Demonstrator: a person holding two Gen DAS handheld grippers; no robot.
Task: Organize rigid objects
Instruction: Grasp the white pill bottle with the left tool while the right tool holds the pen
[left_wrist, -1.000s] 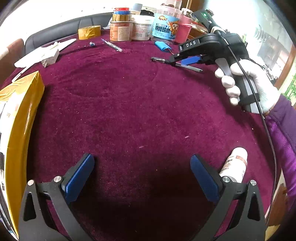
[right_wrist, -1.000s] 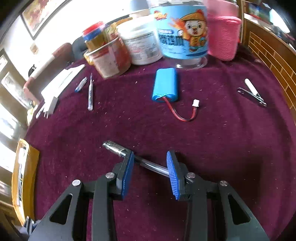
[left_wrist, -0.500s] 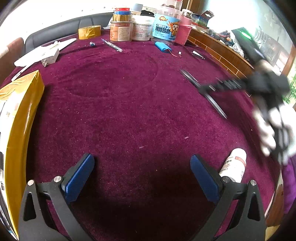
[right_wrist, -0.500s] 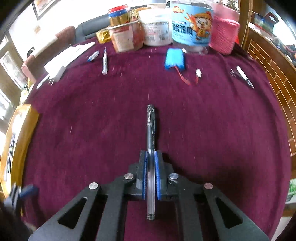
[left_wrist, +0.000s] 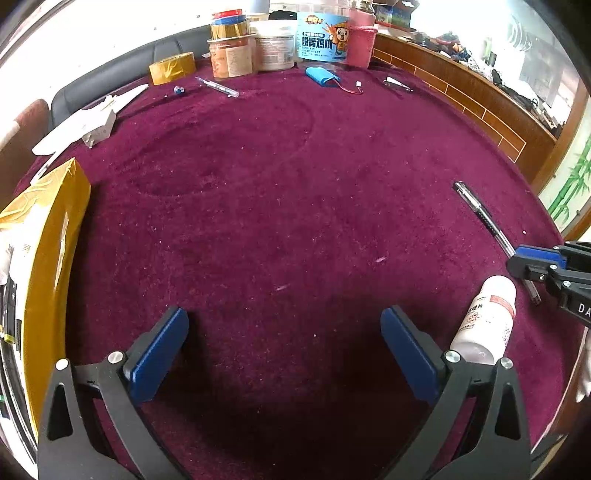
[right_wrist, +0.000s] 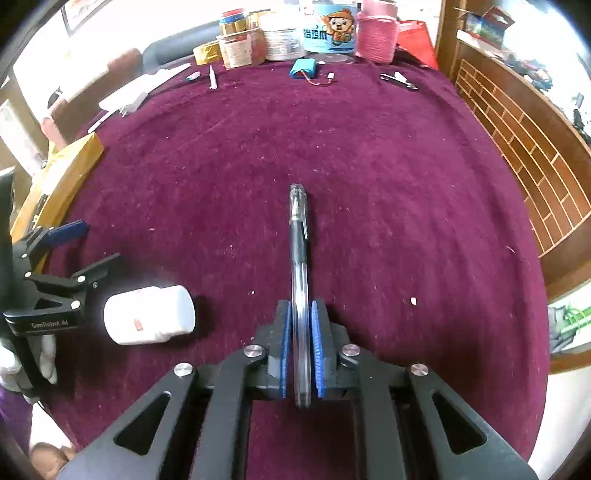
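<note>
A clear pen with a black grip (right_wrist: 298, 240) sticks forward from between the blue pads of my right gripper (right_wrist: 301, 314). The jaws are just starting to open, and the pads still touch the pen's barrel. In the left wrist view the pen (left_wrist: 480, 214) slants low over the maroon cloth at the right, with the right gripper (left_wrist: 532, 264) at its near end. A white pill bottle (left_wrist: 484, 317) lies on its side beside it, also seen as the bottle (right_wrist: 147, 314) left of the pen. My left gripper (left_wrist: 284, 354) hangs open over bare cloth, holding nothing.
A yellow box (left_wrist: 48, 240) lies along the left edge. At the back stand several jars and tubs (left_wrist: 273, 44), a tape roll (left_wrist: 171, 68), a blue battery pack (left_wrist: 321, 74), a nail clipper (left_wrist: 397, 83) and a thin tool (left_wrist: 218, 86). A wooden rim (left_wrist: 461, 99) bounds the right.
My right gripper shut on the pen at the far side and carried it to the near right, beside the white bottle. The left gripper stayed put.
</note>
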